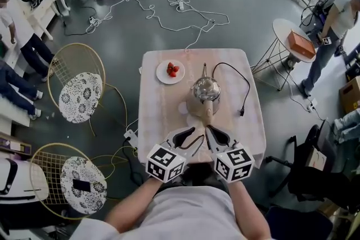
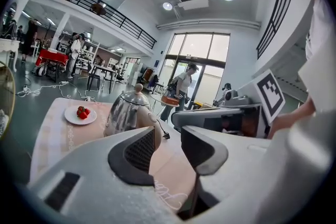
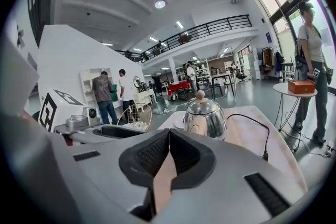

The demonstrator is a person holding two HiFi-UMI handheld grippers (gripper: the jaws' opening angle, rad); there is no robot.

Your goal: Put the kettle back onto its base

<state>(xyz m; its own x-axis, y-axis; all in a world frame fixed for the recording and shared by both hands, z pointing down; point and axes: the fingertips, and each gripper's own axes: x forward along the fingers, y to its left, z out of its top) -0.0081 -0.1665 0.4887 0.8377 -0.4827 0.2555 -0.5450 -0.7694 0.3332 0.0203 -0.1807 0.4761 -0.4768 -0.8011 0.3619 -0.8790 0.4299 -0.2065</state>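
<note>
as the kettle (image 1: 206, 89) already seems seated on its base, the left gripper (image 2: 168, 147) gapes empty, the right gripper (image 3: 168, 136) closed, empty.

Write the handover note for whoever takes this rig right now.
Left gripper: open, empty, near the kettle but not on it.
Right gripper: shut, empty.
Kettle: upright mid-table, handle towards you; black cord runs from behind it, plug loose on the table.
Done: kettle looks set down; base hidden, unconfirmed.
To do: check it sits on the base.
</note>
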